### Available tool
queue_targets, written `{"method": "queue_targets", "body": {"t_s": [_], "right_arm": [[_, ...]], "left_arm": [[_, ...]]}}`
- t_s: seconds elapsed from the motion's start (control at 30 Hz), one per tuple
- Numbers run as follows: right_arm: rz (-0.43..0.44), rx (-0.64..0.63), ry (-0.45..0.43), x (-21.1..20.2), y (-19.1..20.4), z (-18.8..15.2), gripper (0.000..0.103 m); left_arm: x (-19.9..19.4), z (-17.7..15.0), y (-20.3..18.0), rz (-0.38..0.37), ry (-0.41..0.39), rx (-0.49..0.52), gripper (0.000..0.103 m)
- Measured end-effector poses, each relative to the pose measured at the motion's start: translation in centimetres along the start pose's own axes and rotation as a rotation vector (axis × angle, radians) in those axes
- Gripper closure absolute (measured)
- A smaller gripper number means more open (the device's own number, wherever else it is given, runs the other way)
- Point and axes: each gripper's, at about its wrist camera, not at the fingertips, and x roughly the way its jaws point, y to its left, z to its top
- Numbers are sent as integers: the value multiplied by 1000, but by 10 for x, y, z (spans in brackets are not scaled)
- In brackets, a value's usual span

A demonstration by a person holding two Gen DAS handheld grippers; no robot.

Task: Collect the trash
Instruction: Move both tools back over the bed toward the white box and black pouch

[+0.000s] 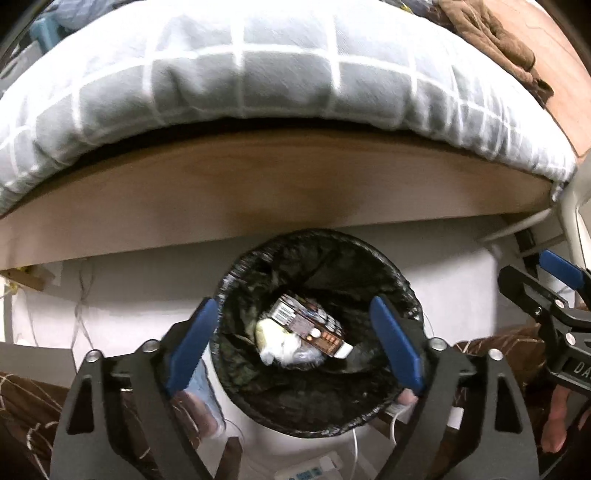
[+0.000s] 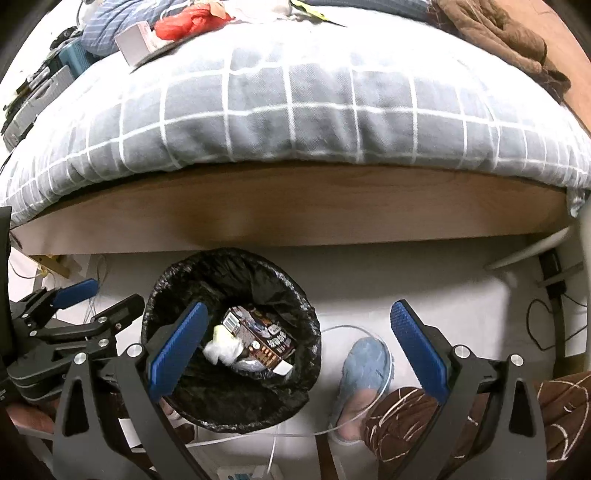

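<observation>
My left gripper hangs above the trash bin, its blue pads spread wide with nothing between them. The bin is round, lined with a crinkled black bag, and stands on the pale floor just in front of the wooden bed frame. Inside lies a brown printed carton with a barcode on one end, resting against crumpled white and yellowish wrappers. My right gripper is spread too, empty, with the bin beside its left pad and my blue slipper between its fingers. Only the right wrist view shows the top of the grey checked duvet, with a red bag and a small box.
</observation>
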Motion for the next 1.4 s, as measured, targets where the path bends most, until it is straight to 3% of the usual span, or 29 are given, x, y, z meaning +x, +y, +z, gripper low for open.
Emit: {"method": "queue_targets", "body": {"t_s": [0.1,0.23,0.97,1.4], "right_arm": [[5,-15,-29,-5,7,4,8],[18,-49,-63,-14,18,8,8],[30,-148,-290,-80,50,39,8],[61,-148,-362,-99,65,75,8]], "left_arm": [[-11,4,6,25,-36,-15,9],[-30,9,12,56,-91,-31,6],[-117,39,30,86,-296,-75,6],[-145,88,52,121,-392,-128,6]]}}
